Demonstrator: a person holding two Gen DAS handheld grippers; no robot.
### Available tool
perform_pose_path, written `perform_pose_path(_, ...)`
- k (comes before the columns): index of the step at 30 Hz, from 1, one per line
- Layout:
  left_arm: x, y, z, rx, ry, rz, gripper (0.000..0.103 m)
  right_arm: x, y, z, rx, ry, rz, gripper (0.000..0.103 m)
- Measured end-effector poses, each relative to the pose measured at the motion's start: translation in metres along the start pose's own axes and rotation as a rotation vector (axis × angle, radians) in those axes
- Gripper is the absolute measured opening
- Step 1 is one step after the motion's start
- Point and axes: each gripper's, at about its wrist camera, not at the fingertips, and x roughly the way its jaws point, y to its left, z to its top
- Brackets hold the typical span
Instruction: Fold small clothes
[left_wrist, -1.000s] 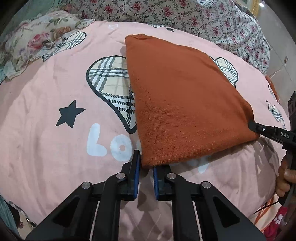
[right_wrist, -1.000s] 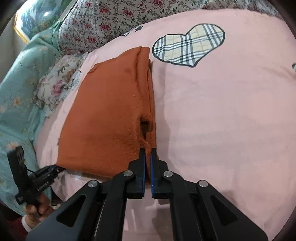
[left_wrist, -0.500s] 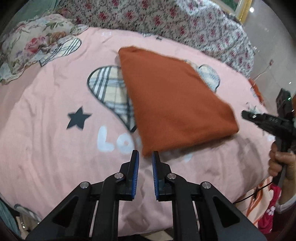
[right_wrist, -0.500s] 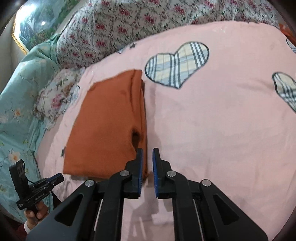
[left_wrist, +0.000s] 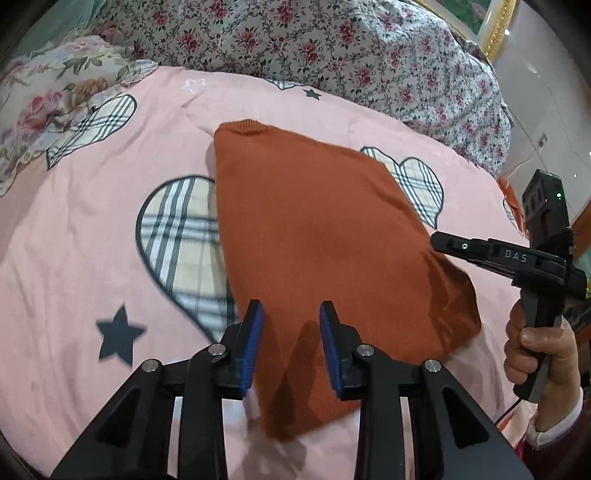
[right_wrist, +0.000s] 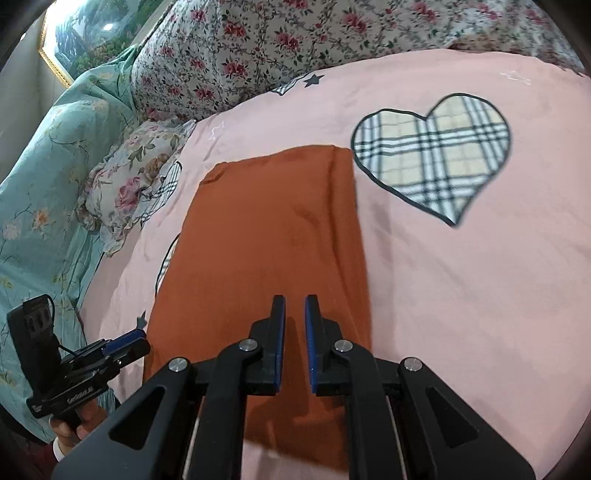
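on pink heart-print bedspread (left_wrist: 92, 258): folded orange garment (left_wrist: 325, 236); floral pillows (right_wrist: 258, 48) behind.

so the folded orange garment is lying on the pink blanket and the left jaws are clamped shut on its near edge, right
Not quite. The folded orange garment does lie on the pink blanket, but the left gripper is not clamped on it: the left wrist view shows its jaws standing open above the near edge, with cloth visible in the gap and nothing pinched.
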Motion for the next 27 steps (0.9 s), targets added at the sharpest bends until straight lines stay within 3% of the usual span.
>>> perform_pose_path(5, 0.017, 0.007, 0.019, -0.020, 0.000, -0.008, 0.032, 0.026, -0.001, 0.023, 0.004, 0.024, 0.018, 0.012)
perform_pose_path(8, 0.034, 0.011, 0.022, -0.022, 0.042, 0.013, 0.028, 0.041, -0.011, 0.031, 0.012, 0.029, -0.043, 0.012)
perform_pose_path(9, 0.041, 0.013, 0.020, -0.022, 0.056, 0.019, 0.024, 0.047, -0.018, 0.033, 0.028, 0.035, -0.047, 0.011)
perform_pose_path(13, 0.048, 0.013, 0.016, 0.009, 0.041, 0.035, 0.023, 0.059, -0.035, 0.033, 0.071, 0.038, -0.041, 0.000)
perform_pose_path(21, 0.016, 0.011, 0.002, -0.006, 0.012, -0.031, 0.023, 0.036, -0.027, 0.024, 0.067, 0.008, -0.043, 0.003)
perform_pose_path(27, -0.011, -0.006, -0.031, 0.050, 0.017, -0.117, 0.024, -0.006, -0.008, -0.016, 0.009, 0.001, -0.007, 0.004)
